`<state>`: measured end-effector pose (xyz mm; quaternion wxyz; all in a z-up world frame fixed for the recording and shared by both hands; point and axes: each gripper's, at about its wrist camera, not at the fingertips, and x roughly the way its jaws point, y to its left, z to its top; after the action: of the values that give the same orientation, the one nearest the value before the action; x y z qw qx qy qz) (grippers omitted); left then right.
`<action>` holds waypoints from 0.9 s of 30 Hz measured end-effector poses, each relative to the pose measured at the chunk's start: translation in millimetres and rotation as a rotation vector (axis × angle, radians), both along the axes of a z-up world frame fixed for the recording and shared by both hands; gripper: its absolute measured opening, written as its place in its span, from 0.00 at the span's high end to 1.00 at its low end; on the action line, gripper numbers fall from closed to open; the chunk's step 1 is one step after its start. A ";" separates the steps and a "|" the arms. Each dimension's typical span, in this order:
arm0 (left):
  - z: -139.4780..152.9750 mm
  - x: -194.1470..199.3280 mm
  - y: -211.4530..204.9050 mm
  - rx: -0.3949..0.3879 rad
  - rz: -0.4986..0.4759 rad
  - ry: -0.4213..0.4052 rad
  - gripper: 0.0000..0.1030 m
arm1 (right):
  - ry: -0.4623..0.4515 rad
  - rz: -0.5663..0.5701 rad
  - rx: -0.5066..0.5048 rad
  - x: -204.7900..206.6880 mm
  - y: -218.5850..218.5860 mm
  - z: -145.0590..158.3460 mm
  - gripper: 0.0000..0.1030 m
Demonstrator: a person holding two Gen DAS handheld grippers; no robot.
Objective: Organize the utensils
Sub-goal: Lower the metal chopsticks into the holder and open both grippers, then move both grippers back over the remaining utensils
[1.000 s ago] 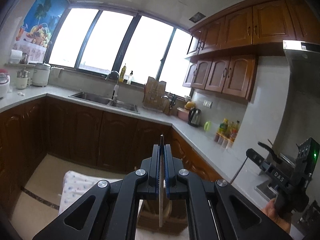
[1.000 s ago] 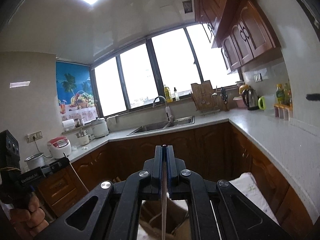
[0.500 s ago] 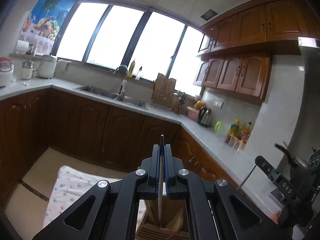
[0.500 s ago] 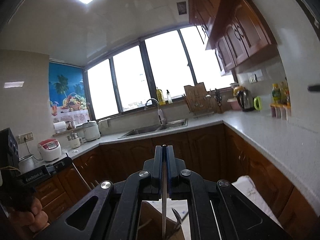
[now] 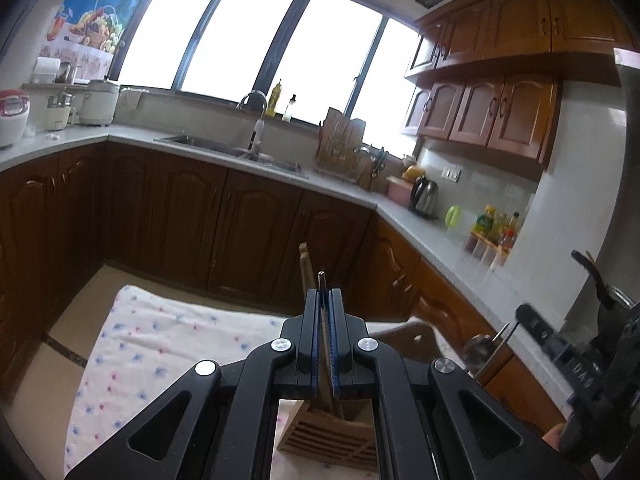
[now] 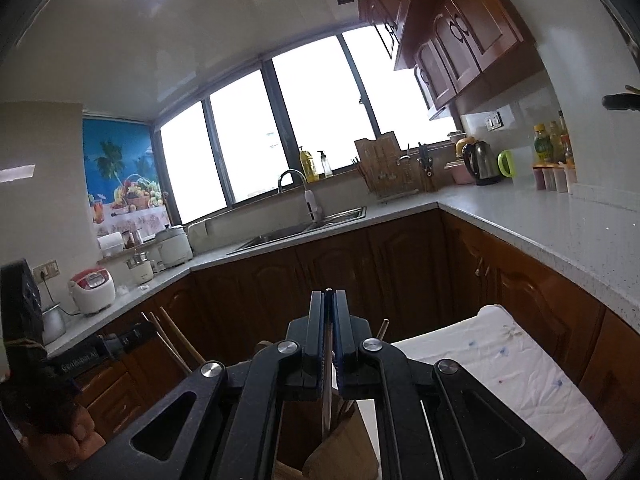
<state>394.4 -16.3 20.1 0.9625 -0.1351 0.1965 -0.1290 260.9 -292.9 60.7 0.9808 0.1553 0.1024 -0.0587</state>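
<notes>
Left tool point(image 5: 324, 300), bottom middle of frame, pinching thin metal utensil point(image 5: 321, 280); its lower end pokes down into wooden holder point(image 5: 320, 436). Right tool point(image 6: 329, 304), bottom middle, pinching thin stick-like utensil point(image 6: 327, 400) over same wooden holder. Holder stands on surface with white star-print cloth point(image 5: 160, 344). Chopsticks point(image 6: 168, 340) lean at lower left.

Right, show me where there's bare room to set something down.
Free: the floral cloth left of the wooden utensil holder, and the long grey counter between the kettle and the near edge. Crowded: the holder itself, full of utensils, and the counter corner around the rice cooker.
</notes>
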 end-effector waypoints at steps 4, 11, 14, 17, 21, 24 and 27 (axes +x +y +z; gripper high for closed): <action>8.7 7.6 1.1 0.003 -0.006 0.012 0.98 | 0.011 0.001 -0.001 2.1 -1.7 0.8 0.96; 11.3 10.3 5.7 0.010 -0.010 0.017 0.98 | 0.032 0.001 0.003 5.2 -3.2 1.7 0.96; 13.5 12.5 4.8 0.016 -0.010 0.021 0.97 | 0.039 0.004 0.008 5.7 -4.4 1.6 0.96; 11.6 11.4 4.3 0.021 -0.013 0.026 0.97 | 0.046 0.005 0.004 5.4 -4.3 2.6 0.96; 10.3 8.5 5.6 0.015 -0.016 0.035 0.97 | 0.060 0.010 0.014 6.5 -5.7 3.1 0.91; 9.8 6.9 7.8 0.011 -0.011 0.041 0.84 | 0.064 0.011 0.021 4.6 -6.6 3.3 0.89; 10.0 2.4 10.2 0.011 0.007 0.034 0.75 | 0.050 0.012 0.028 -0.5 -6.1 5.6 0.53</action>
<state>396.8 -6.1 30.2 0.9602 -0.1327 0.2133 -0.1221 260.4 -298.9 66.3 0.9760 0.1667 0.1289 -0.0555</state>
